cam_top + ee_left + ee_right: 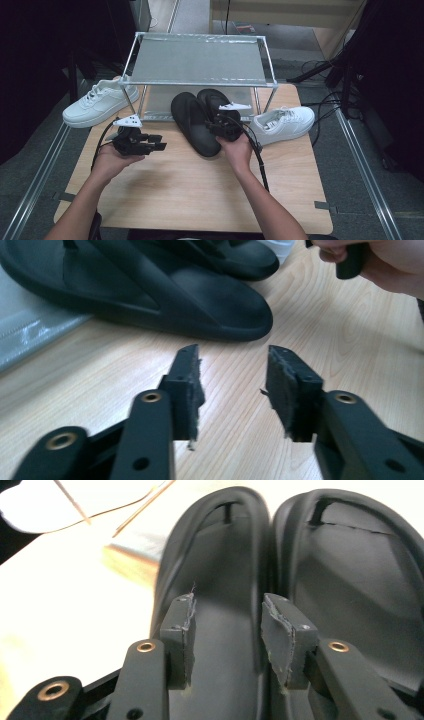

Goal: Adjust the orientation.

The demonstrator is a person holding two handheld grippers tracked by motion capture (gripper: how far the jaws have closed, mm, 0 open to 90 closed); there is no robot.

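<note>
Wooden table [200, 190], rack [200, 62], black slippers [195, 122]

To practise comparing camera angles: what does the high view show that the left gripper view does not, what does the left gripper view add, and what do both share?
High view: the metal shoe rack, a white sneaker on the left, another on the right, and the person's forearms.
Left gripper view: the left gripper close up, jaws apart with frayed pads and nothing between them.
Both: the pair of black slippers on the wooden table, and the hand holding the right gripper.
</note>
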